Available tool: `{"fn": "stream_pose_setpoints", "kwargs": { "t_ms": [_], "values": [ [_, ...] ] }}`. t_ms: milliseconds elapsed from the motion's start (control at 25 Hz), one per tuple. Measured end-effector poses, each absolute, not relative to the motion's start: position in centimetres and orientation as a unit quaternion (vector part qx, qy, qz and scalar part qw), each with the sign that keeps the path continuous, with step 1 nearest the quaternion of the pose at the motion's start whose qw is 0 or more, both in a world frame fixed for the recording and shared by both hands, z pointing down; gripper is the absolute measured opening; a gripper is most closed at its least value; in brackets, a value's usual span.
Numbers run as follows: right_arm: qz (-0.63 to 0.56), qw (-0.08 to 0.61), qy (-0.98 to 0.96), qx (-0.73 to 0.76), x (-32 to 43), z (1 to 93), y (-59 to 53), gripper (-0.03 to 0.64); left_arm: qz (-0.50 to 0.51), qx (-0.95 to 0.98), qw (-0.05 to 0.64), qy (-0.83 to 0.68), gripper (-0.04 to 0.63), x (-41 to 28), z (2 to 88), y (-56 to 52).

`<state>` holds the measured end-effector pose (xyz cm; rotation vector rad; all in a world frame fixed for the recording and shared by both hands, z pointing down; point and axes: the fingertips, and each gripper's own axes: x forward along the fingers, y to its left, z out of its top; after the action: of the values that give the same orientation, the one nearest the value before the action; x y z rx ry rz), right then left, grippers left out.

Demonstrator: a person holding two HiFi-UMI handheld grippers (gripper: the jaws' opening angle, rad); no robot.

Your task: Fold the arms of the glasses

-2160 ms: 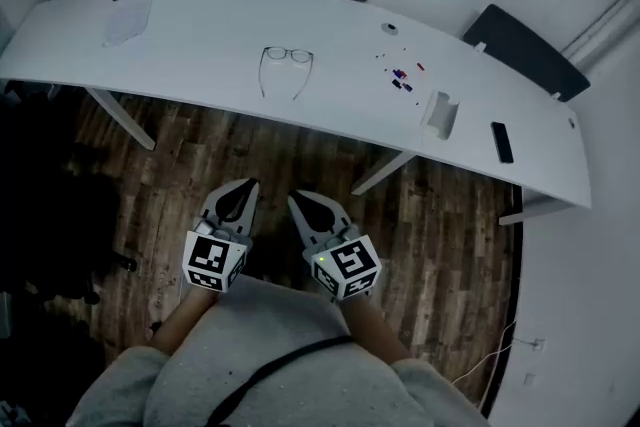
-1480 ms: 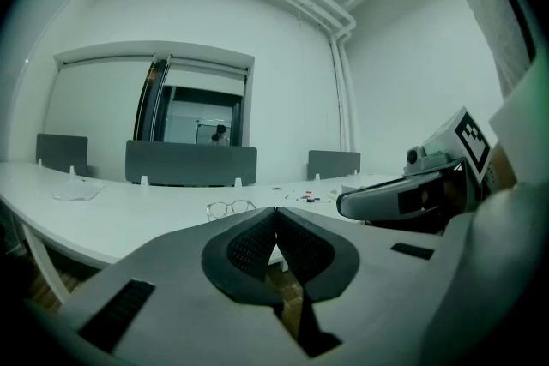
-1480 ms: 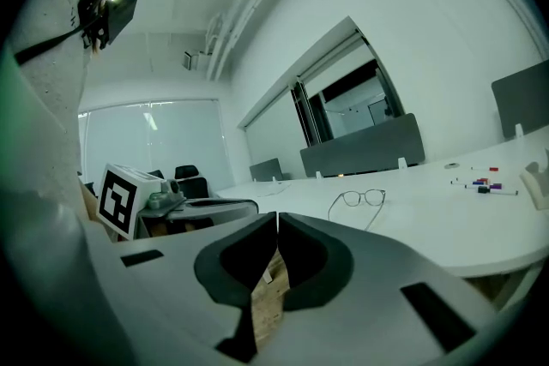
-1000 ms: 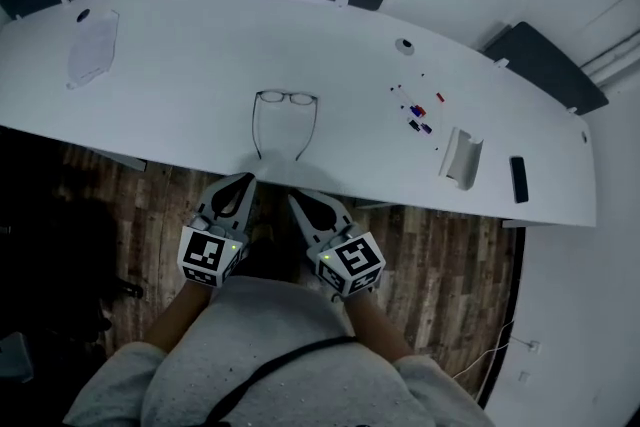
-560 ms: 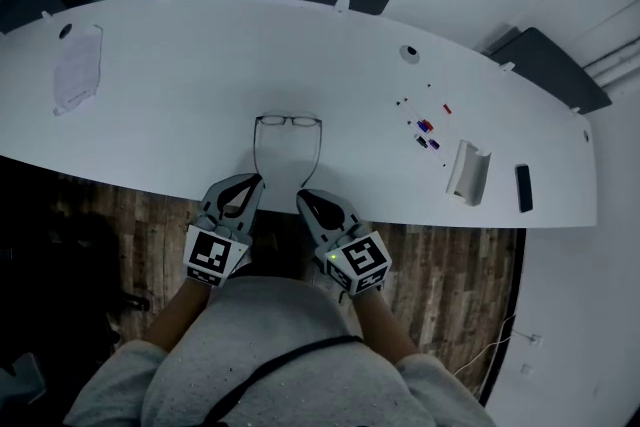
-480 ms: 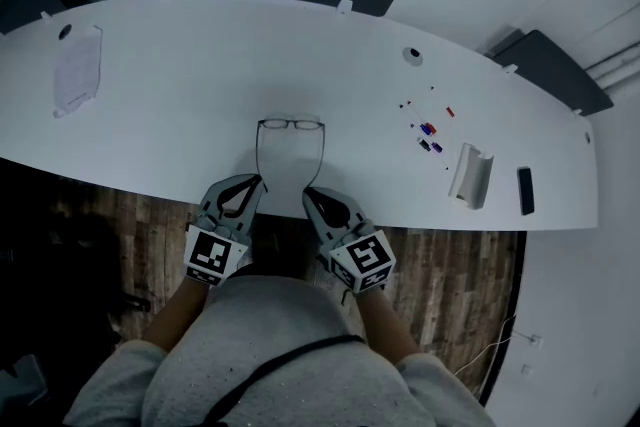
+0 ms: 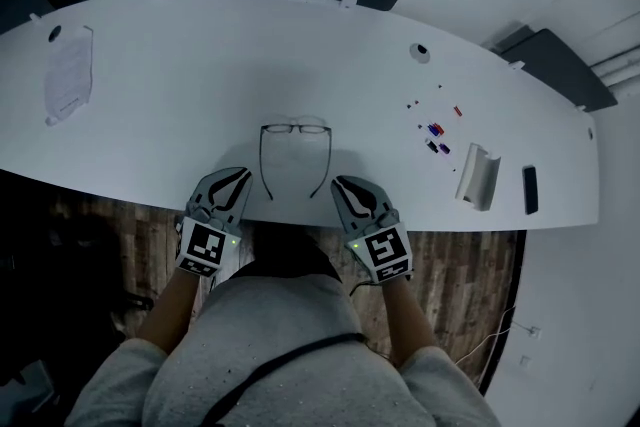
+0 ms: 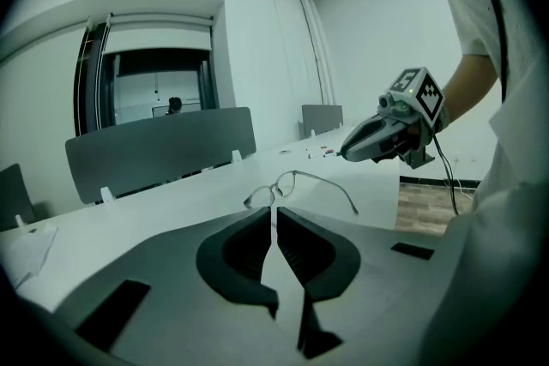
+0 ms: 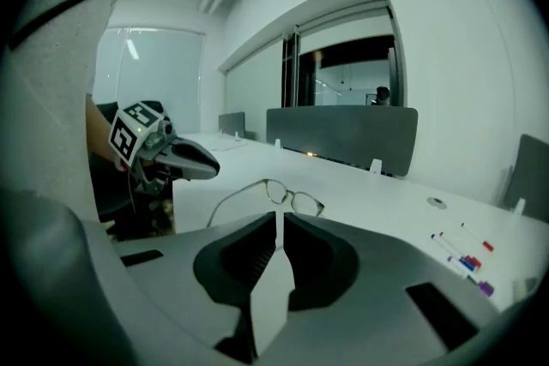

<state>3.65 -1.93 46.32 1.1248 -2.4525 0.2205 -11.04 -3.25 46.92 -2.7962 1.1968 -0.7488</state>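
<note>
Both claws are pinched right down and I'm carrying nothing: in the left gripper view the left gripper shows only a sliver of daylight between its jaws, and the right gripper looks the same in its own view. The glasses sit on the white table dead ahead, between my two claws, arms wide open. The lenses are at the far end toward twelve o'clock, and both arms run straight back toward six, at me. So the left arm's tip lies at about four o'clock from my left claw, just beside it, and the right arm's tip at about eight o'clock from my right claw, just as near. Neither hand has the edge, I'd say. Each arm has to swing inward across the lenses, so I reckon each claw takes its own side.
</note>
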Motion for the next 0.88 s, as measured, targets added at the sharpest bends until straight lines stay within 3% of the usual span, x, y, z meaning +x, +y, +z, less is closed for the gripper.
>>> {"fn": "stream_pose_setpoints", "kwargs": {
  "t_ms": [200,320,520,680,880],
  "values": [
    [-0.011,0.329,-0.862,0.385,5.6,48.0,-3.4,0.025,-0.253,-0.887,-0.011,0.387,0.017,-12.1,48.8,-3.8],
    [-0.072,0.394,-0.849,0.345,5.6,49.2,-4.3,0.118,-0.268,-0.879,-0.025,0.394,0.017,-12.7,49.8,-4.1],
    [-0.236,0.492,-0.798,0.257,4.6,51.2,-5.8,0.157,-0.285,-0.871,-0.042,0.399,0.017,-12.8,50.6,-5.5],
    [-0.342,0.52,-0.756,0.202,3.7,52.6,-6.9,0.183,-0.297,-0.867,-0.048,0.397,0.017,-12.5,51.0,-6.9],
    [-0.379,0.505,-0.752,0.19,3.2,52.9,-7.7,0.183,-0.299,-0.872,-0.057,0.384,0.017,-11.5,51.6,-7.8]
  ]
}}
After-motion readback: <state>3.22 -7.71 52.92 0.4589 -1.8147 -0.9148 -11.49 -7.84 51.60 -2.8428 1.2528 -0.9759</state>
